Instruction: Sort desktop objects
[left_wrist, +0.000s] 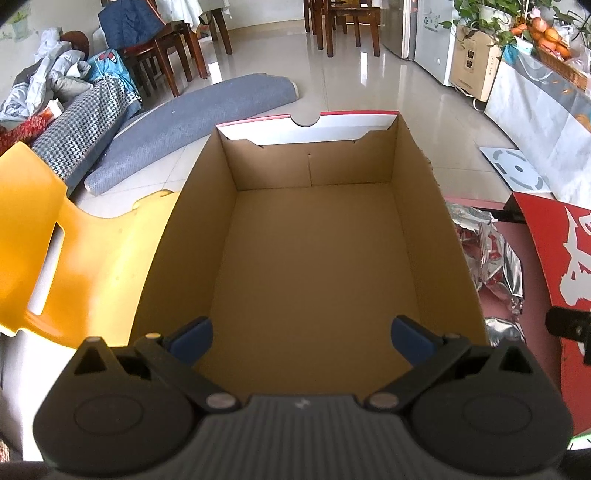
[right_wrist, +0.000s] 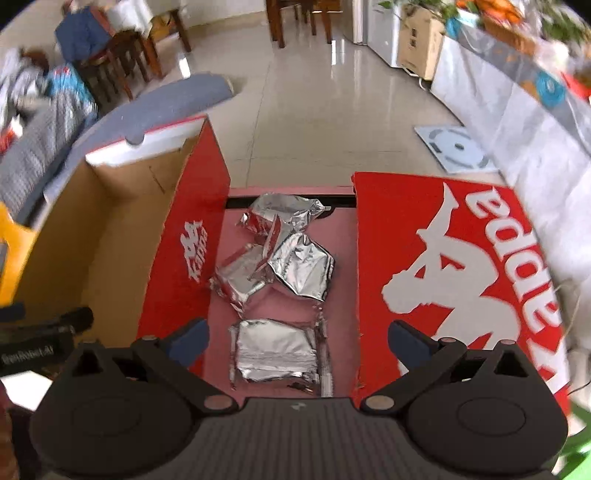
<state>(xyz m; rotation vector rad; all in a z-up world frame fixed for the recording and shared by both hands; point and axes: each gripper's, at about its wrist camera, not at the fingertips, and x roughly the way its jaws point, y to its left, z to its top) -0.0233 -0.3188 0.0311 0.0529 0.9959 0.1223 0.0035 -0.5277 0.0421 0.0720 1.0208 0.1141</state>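
An open cardboard shoe box (left_wrist: 314, 251) with a brown inside and red outer walls (right_wrist: 184, 251) fills the left wrist view, nothing inside it. My left gripper (left_wrist: 301, 338) hangs open over its near end, nothing between the fingers. Several silver foil packets lie on a pink surface (right_wrist: 288, 306) between the box and a red lid (right_wrist: 461, 266). The nearest foil packet (right_wrist: 275, 350) sits just ahead of my right gripper (right_wrist: 299, 339), which is open and above it. Two more packets (right_wrist: 301, 264) (right_wrist: 240, 277) lie further out. A crumpled foil packet (left_wrist: 487, 251) shows right of the box.
A yellow plastic chair (left_wrist: 66, 236) stands left of the box. A rolled grey mat (left_wrist: 192, 125) and a sofa with clothes (left_wrist: 66, 92) lie beyond it. A robot vacuum dock mat (right_wrist: 456, 147) is on the tiled floor, with a covered table (right_wrist: 517, 122) at right.
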